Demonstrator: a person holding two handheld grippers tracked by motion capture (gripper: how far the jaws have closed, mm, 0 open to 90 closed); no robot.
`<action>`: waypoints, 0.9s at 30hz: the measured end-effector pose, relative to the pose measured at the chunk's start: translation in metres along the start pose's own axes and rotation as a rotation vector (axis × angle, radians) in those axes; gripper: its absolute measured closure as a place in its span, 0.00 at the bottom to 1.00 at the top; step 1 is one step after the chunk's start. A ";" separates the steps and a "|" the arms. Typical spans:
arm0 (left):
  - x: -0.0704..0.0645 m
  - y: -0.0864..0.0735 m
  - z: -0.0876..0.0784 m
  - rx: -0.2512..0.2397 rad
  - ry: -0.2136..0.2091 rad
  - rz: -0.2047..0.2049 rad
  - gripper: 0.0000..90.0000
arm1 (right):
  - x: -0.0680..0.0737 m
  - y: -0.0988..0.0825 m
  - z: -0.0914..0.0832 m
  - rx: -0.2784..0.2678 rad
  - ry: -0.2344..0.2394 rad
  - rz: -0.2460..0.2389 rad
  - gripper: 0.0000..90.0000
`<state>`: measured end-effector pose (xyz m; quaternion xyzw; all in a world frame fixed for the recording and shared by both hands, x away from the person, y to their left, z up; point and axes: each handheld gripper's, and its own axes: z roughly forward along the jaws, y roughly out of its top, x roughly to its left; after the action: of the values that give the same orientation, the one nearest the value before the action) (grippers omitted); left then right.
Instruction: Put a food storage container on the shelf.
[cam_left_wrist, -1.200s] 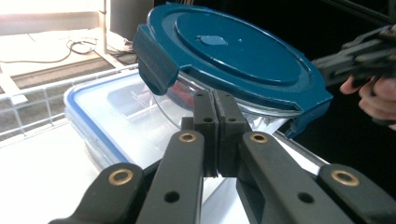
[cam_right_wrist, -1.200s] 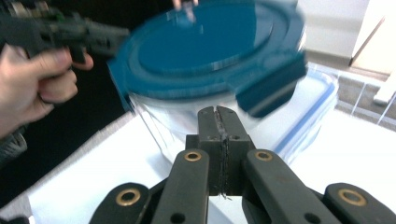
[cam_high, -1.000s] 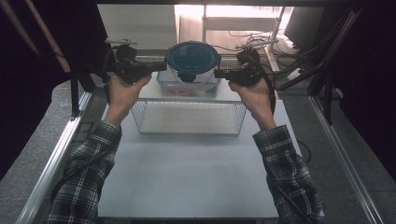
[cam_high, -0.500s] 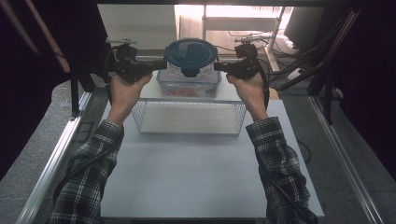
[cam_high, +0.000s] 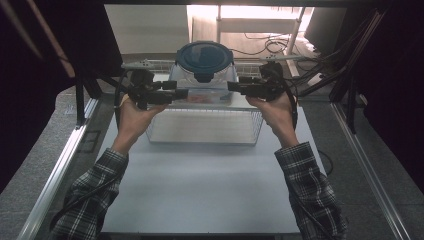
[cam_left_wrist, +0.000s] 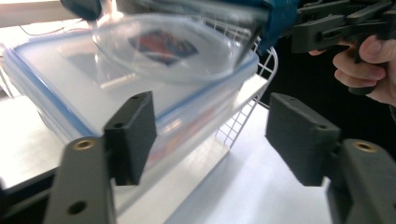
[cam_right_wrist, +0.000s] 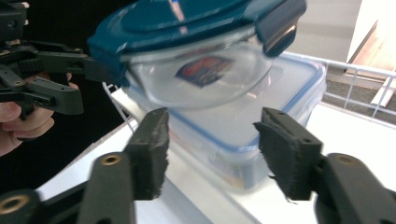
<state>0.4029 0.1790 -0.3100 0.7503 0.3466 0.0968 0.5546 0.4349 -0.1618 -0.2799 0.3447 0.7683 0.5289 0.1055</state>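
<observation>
- left hand-held gripper (cam_high: 181, 93) sits just left of the round container (cam_high: 204, 62), jaws just opened, nothing pinched
- right hand-held gripper (cam_high: 234, 87) mirrors it on the container's right, jaws also just opened, gripping nothing

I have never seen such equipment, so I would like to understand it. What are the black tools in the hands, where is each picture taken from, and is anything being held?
No robot arm here: a person holds a hand tool with two black jaws in each hand, the left gripper and the right gripper. The high view looks down from above the person's side of the white table. The other two pictures come from cameras riding on each tool, looking along its jaws. On the table stands a wire basket. Behind it is a square clear container with a blue-edged lid, and on it rests a round glass bowl with a dark blue lid. Both pairs of jaws have just been opening and hold nothing.
</observation>
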 end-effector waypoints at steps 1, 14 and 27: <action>-0.002 -0.006 0.000 0.002 0.006 0.000 0.31 | 0.001 -0.002 -0.001 0.002 -0.002 -0.005 0.43; -0.015 -0.044 -0.001 0.036 -0.004 0.011 0.13 | 0.012 -0.032 -0.010 0.001 0.002 -0.048 0.20; -0.028 -0.075 0.003 0.092 -0.009 0.031 0.08 | 0.024 -0.064 -0.001 0.047 0.020 -0.091 0.10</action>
<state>0.3530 0.1698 -0.3722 0.7806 0.3365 0.0860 0.5196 0.3896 -0.1604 -0.3311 0.3064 0.7964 0.5089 0.1135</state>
